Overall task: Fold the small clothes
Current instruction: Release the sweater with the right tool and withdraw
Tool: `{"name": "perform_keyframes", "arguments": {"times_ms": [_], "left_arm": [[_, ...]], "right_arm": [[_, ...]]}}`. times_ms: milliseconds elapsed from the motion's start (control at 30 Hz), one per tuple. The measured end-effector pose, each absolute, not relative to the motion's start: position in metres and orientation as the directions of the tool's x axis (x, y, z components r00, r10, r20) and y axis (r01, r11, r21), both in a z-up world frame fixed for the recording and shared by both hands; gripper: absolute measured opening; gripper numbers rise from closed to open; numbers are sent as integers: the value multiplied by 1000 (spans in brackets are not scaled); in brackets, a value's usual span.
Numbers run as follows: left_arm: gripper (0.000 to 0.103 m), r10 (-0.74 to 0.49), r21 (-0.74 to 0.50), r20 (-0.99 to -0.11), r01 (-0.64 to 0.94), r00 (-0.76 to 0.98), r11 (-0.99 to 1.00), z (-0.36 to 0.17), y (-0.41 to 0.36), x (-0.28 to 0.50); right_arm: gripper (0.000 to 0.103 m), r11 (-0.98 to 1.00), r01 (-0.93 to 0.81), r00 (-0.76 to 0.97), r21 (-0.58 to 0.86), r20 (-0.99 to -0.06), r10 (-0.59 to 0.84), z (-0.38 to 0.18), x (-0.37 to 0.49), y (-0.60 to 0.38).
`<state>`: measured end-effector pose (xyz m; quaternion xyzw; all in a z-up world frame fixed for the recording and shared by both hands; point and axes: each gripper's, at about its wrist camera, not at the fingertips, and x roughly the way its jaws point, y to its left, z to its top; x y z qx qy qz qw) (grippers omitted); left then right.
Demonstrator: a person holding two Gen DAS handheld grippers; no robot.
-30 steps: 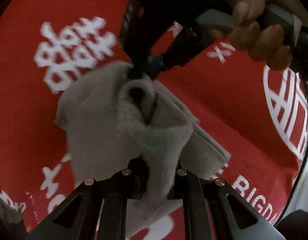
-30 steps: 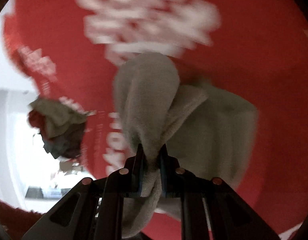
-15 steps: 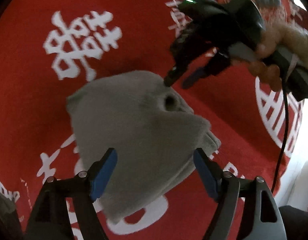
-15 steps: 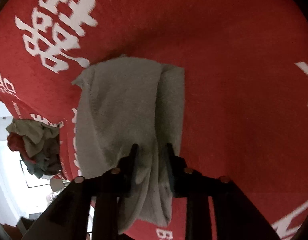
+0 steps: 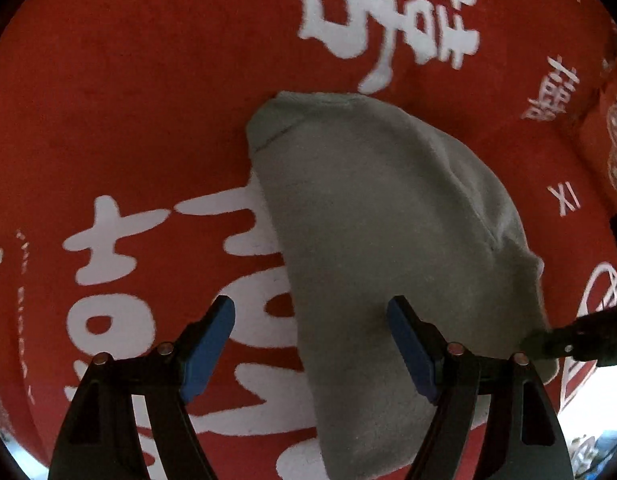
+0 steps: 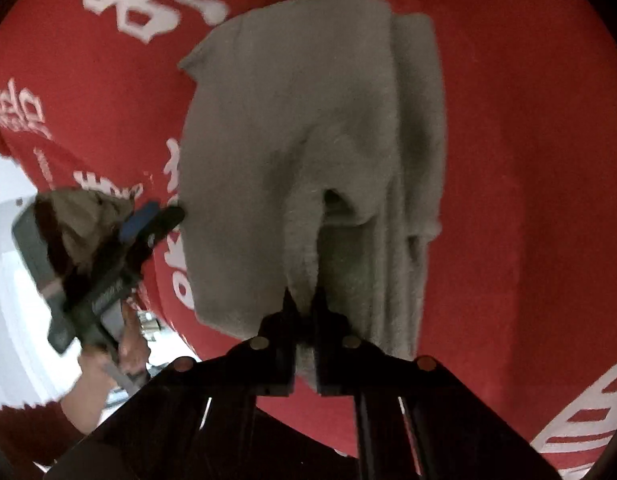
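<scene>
Red cloth point(image 5: 148, 120) with white printed characters covers the worktop; pale floor shows past its edge in the right wrist view.

Item: grey garment point(image 5: 388, 220), small, soft, partly folded, lying flat on the red cloth.

Right claw point(image 6: 304, 300): has just been closing, now pinched on a ridge of the garment's near edge, fabric bunched between the jaws.

Left claw point(image 5: 308, 344): wide apart, gripping nothing; one pad over the garment's near part, the other over bare cloth beside its edge.

Handling advice: with the right claw, carry the pinched edge low and straight across; let the left claw pin the far layer so the stack does not drag.
</scene>
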<state>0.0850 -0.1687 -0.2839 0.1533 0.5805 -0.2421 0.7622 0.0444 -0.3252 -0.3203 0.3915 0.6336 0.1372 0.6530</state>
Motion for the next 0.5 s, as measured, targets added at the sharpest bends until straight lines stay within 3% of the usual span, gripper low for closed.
{"name": "perform_keyframes", "arguments": {"times_ms": [167, 300, 400, 433, 467, 500], "left_arm": [[80, -173, -80, -979, 571, 111, 817, -319, -173, 59], [80, -170, -61, -976, 580, 136, 813, -322, -176, 45], [86, -170, -76, -978, 558, 119, 827, -325, -174, 47], [87, -170, -79, -979, 553, 116, 829, -326, -173, 48], [87, -173, -85, -979, 550, 110, 831, -326, -173, 49], [87, -174, -88, -979, 546, 107, 833, -327, -172, 49]], "right_arm": [[6, 750, 330, 109, 574, -812, 573, -330, 15, -332], [7, 673, 389, 159, 629, -766, 623, -337, 3, -342], [11, 667, 401, 273, 627, -778, 566, -314, 8, -361], [23, 652, 407, 323, 640, -768, 552, -307, 14, -372], [48, 637, 413, 358, 650, -760, 543, -303, 19, -381], [62, 622, 427, 388, 656, -754, 530, -302, 27, -391]]}}
